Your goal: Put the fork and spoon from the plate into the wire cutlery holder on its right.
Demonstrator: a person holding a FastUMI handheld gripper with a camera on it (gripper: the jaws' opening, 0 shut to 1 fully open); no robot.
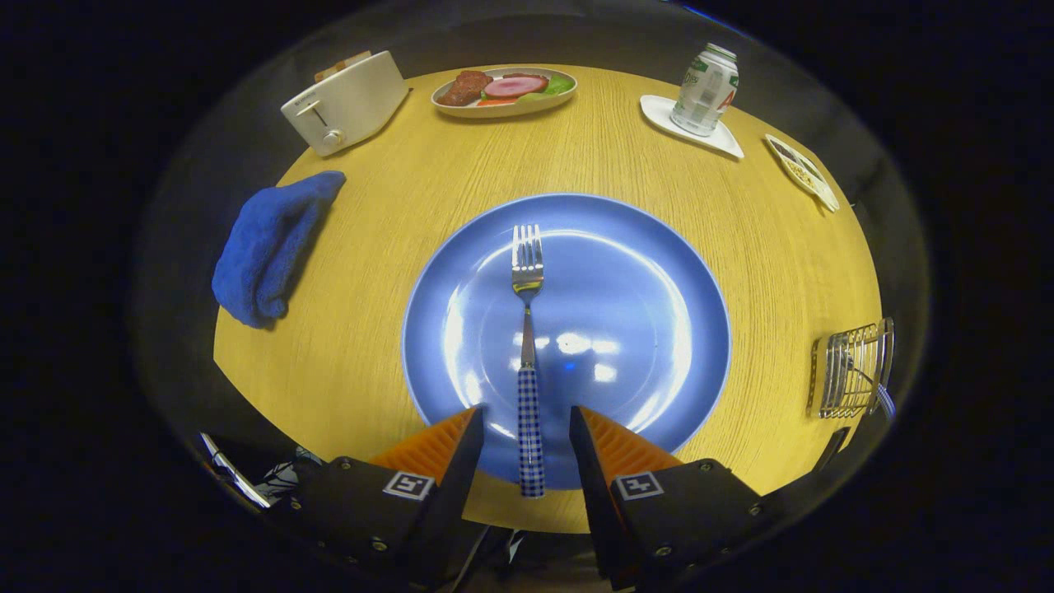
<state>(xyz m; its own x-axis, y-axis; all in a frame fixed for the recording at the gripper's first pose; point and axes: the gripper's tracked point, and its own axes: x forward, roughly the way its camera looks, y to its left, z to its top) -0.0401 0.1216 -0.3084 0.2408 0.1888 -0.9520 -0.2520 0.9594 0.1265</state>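
A fork (528, 354) with a blue-and-white checked handle lies on the blue plate (642, 329), tines pointing away from me. Its handle end runs back between my two fingers. My gripper (525, 424) is open, one finger on each side of the handle, with a gap to the handle on both sides. The wire cutlery holder (850, 368) stands to the right of the plate near the table's edge; a checked handle like the fork's sticks out of its near side. I cannot tell what piece of cutlery that handle belongs to.
A blue cloth (268, 247) lies left of the plate. Along the far side of the round wooden table (362, 346) are a white toaster (346, 103), a dish of food (506, 89), a can on a white coaster (706, 91) and a small dish (803, 171).
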